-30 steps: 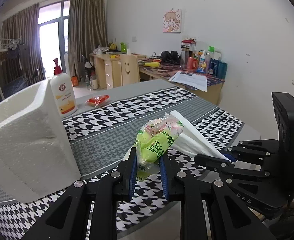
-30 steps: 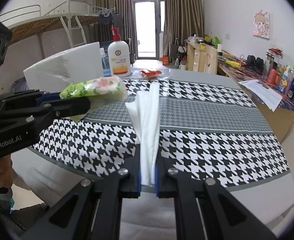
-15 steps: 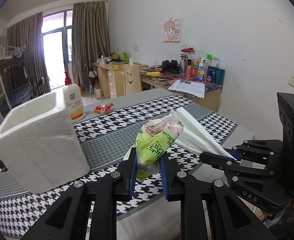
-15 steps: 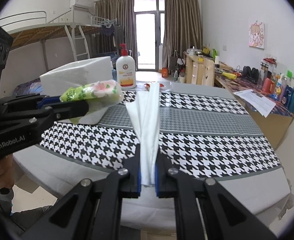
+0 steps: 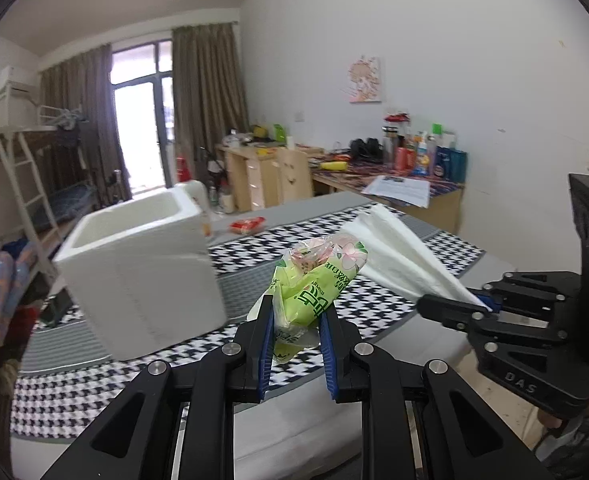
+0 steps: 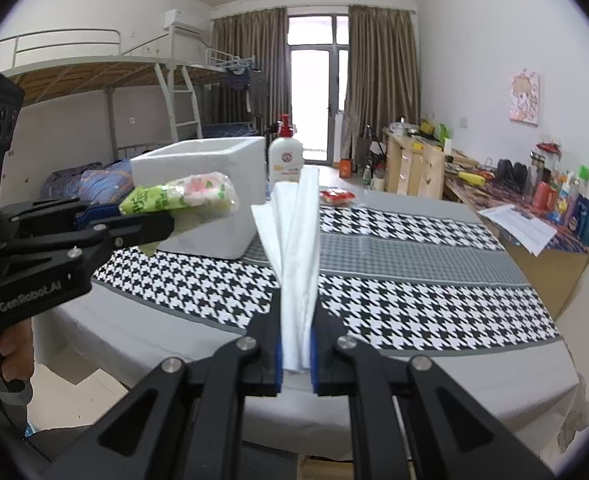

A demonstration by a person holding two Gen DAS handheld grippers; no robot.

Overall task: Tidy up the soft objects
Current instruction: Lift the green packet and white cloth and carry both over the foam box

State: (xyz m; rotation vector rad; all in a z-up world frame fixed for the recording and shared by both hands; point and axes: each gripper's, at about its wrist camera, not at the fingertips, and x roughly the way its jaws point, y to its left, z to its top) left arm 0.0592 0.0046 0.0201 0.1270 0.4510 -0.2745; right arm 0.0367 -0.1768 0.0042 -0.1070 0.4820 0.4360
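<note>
A green tissue pack point(image 5: 314, 284) is clamped in the left gripper point(image 5: 294, 330), held above the table's near edge. The right gripper point(image 6: 296, 354) pinches a folded white tissue point(image 6: 298, 248). A white foam box point(image 5: 142, 264) stands open on the checked table point(image 6: 414, 296); its inside looks empty.

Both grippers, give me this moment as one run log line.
left gripper: shut on green tissue pack | right gripper: shut on white tissues | white foam box: on table, open top
</note>
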